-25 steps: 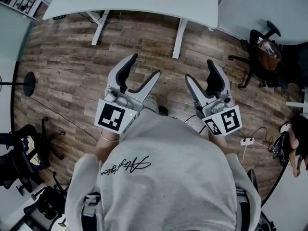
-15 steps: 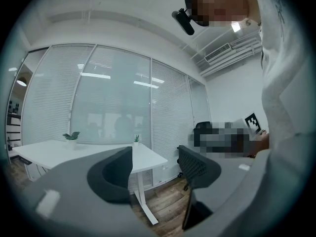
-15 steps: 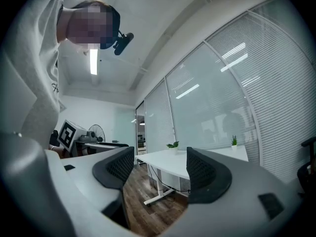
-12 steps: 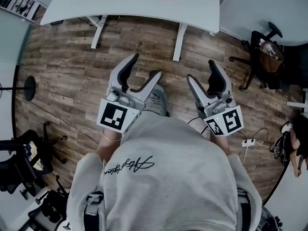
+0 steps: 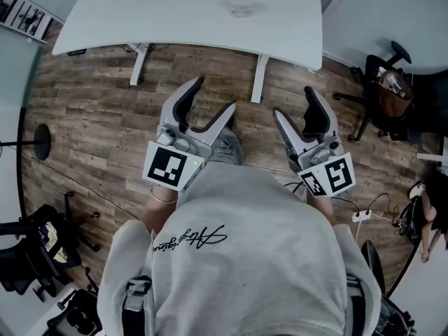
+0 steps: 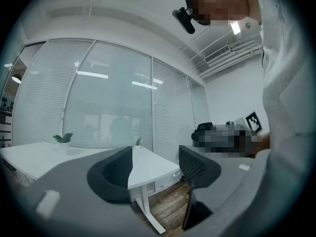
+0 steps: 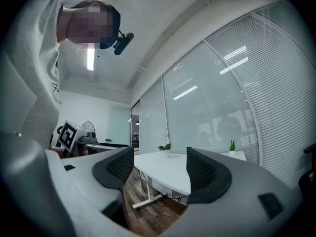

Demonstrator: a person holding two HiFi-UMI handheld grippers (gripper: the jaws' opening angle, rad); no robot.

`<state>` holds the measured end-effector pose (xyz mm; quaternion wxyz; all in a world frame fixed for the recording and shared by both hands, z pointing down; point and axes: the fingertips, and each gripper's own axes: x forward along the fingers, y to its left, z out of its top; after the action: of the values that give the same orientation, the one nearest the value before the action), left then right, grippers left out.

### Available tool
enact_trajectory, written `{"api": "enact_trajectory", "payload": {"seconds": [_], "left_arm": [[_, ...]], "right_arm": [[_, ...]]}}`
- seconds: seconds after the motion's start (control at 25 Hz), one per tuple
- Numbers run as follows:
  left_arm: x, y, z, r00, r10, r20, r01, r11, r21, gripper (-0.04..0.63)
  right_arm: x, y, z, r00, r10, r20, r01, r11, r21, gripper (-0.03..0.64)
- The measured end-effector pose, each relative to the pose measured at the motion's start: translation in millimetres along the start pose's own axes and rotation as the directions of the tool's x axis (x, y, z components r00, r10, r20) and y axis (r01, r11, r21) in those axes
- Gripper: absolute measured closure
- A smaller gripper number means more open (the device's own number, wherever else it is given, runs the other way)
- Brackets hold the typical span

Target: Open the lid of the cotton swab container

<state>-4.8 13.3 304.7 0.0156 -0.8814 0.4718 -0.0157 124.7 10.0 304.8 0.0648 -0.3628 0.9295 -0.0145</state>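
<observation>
Both grippers are held out in front of the person's body, above the wooden floor and short of the white table (image 5: 182,12). On the table's far part lies a small pale round thing (image 5: 241,8), too faint to identify. My left gripper (image 5: 211,100) stands open with nothing between its jaws; the left gripper view shows the gripper (image 6: 155,169) framing only the table edge and floor. My right gripper (image 5: 294,107) is also open and empty, and in the right gripper view the gripper (image 7: 160,172) frames the table (image 7: 173,169).
White table legs (image 5: 259,79) stand just ahead of the grippers. Office chairs sit at the right (image 5: 381,82) and lower left (image 5: 35,243). A round stand base (image 5: 42,121) is at the left, and a power strip (image 5: 360,215) with cables lies on the floor at the right. Small potted plants (image 7: 165,147) stand on the table.
The table has come closer in the head view as the person steps forward. Both grippers keep the same open pose in front of the body.
</observation>
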Motion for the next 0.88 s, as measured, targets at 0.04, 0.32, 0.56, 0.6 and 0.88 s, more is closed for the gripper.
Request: {"api": "enact_trajectory", "payload": {"seconds": [0.04, 0.32, 0.56, 0.6, 0.88], "left_arm": [[7.0, 6.4, 0.2, 1.0, -0.002, 0.0, 0.002, 1.0, 0.003, 0.313], [49.5, 54.6, 3.9, 1.0, -0.027, 0.001, 0.027, 1.0, 0.015, 0.313], [86.8, 90.5, 12.0, 0.998, -0.057, -0.005, 0.057, 0.998, 0.028, 0.313], [92.8, 96.6, 12.6, 0.998, -0.062, -0.006, 0.063, 0.998, 0.031, 0.313], [128.1, 132.6, 18.3, 0.996, -0.092, 0.011, 0.092, 0.995, 0.026, 0.313]], "right_arm": [[6.7, -5.2, -0.7, 1.0, -0.004, 0.002, 0.004, 1.0, 0.005, 0.302], [51.1, -38.7, -5.1, 0.999, -0.051, -0.008, 0.051, 0.999, 0.016, 0.302], [88.9, -64.5, 2.7, 0.998, -0.068, -0.012, 0.068, 0.998, -0.002, 0.302], [95.8, -68.9, 3.5, 0.997, -0.072, -0.01, 0.072, 0.997, -0.002, 0.302], [137.4, -94.4, 6.8, 0.995, -0.095, -0.005, 0.095, 0.995, -0.01, 0.302]]}}
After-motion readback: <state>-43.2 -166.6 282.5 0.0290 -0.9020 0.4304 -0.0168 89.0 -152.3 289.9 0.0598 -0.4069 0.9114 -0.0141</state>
